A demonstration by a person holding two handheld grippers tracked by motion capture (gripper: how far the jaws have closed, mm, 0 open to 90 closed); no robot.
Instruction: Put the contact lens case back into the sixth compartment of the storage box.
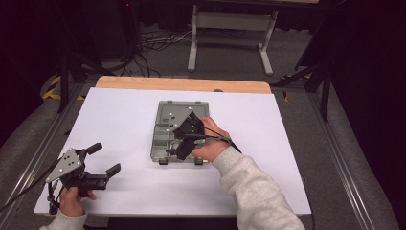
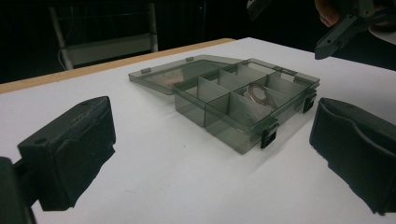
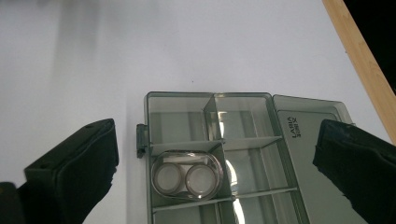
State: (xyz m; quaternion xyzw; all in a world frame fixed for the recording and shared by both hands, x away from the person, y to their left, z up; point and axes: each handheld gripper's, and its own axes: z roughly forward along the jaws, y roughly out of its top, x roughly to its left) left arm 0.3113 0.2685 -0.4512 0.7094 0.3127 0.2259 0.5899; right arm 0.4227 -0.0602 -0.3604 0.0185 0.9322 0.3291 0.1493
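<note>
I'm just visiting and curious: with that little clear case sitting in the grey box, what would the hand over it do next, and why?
Probably lift the right gripper clear, then swing the lid shut. Its jaws stand wide open with nothing between them, and the clear case already lies inside one compartment of the box, whose lid lies flat open beside it.

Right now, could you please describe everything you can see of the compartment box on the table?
The compartment box is smoky grey see-through plastic, rectangular, split by thin dividers into several compartments. Its hinged lid lies open flat on the white table cover, with printed lettering on it. Two black latches sit on the front wall. One compartment holds a small clear oval case with two round wells; the other compartments in sight look empty. The right tongs hover open above it, not touching.
</note>
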